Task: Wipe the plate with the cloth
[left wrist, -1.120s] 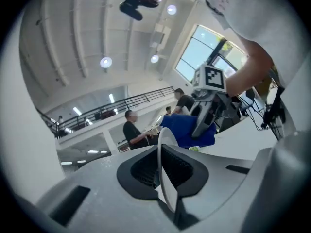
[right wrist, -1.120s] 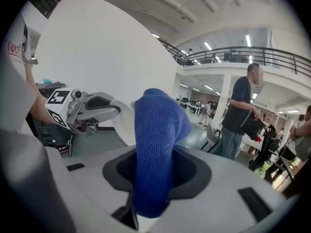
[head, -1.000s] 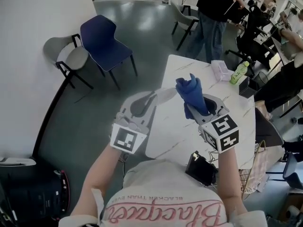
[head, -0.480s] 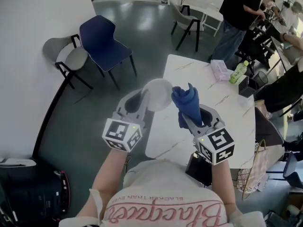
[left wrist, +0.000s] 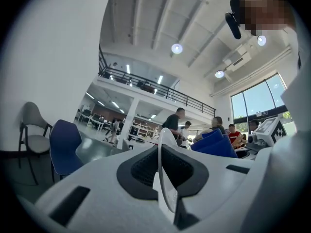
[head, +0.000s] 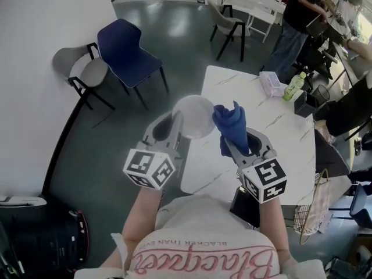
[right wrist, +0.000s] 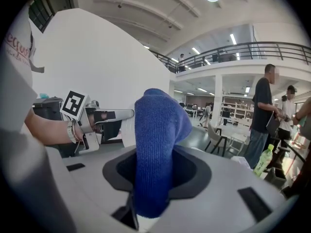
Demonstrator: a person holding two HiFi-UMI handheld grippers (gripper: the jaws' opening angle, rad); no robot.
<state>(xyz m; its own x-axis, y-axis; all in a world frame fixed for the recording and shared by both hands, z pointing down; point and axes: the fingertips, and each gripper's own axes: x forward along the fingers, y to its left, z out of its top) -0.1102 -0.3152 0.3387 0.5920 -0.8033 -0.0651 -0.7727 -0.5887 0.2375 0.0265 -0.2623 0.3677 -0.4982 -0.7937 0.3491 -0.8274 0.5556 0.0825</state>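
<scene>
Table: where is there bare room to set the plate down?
The table is bare through its middle, from the cloth out to the tissue pack. Its far right corner is crowded: tissue pack, bottle and black box. The near edge is partly hidden.

Seen upside down from the head view, the person's white shirt [head: 200,259] carries small capitals reading "BLACKER THAN EVE", with the end cut off. Beside them is a large pink script word beginning "Blac", the rest unclear. Letterless black-and-white square markers sit on the left gripper [head: 179,124] and right gripper [head: 231,147].
</scene>
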